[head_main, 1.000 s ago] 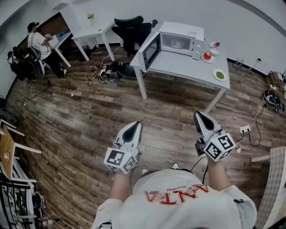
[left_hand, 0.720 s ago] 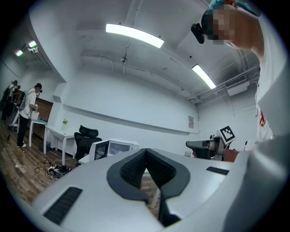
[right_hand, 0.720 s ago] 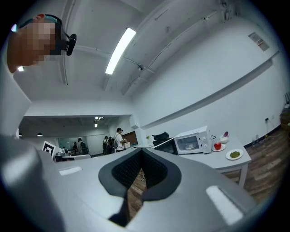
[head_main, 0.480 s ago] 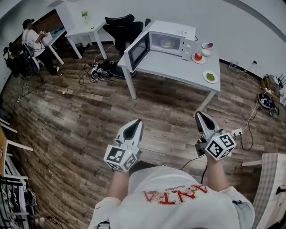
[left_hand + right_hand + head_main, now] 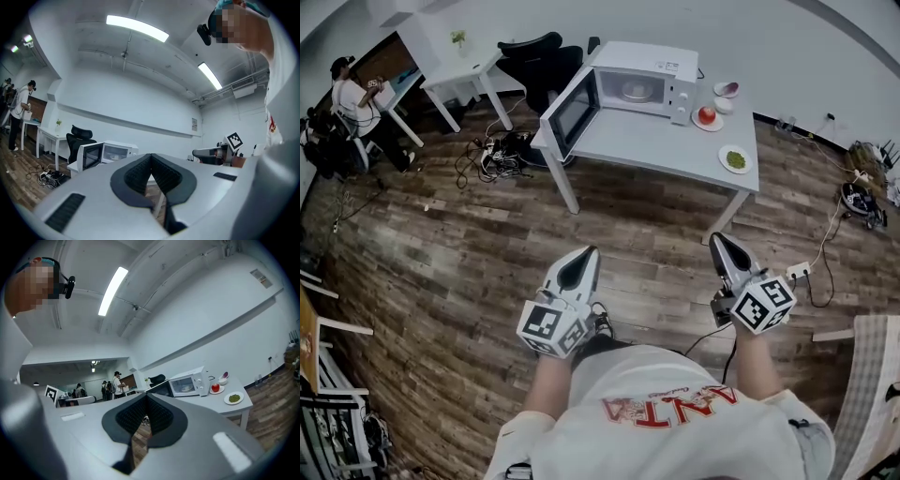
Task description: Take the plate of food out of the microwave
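Note:
A white microwave (image 5: 649,77) stands on a white table (image 5: 666,142) across the room, its door (image 5: 571,111) swung open to the left. Inside it lies a plate of food (image 5: 636,92), small and hard to make out. My left gripper (image 5: 586,251) and right gripper (image 5: 718,238) are held level over the wooden floor, well short of the table, both shut and empty. The left gripper view shows the microwave (image 5: 116,152) beyond the shut left gripper (image 5: 151,156). The right gripper view shows the microwave (image 5: 189,382) past the shut right gripper (image 5: 146,397).
Right of the microwave sit a plate with a red fruit (image 5: 707,116), a small bowl (image 5: 725,89) and a plate of green food (image 5: 736,159). A black chair (image 5: 532,54), a small white table (image 5: 457,73) and floor cables (image 5: 492,150) lie left. A person (image 5: 349,96) stands far left.
I have walked toward the table: the microwave and table sit closer and further left in the head view. Both grippers keep their place before me, still shut.

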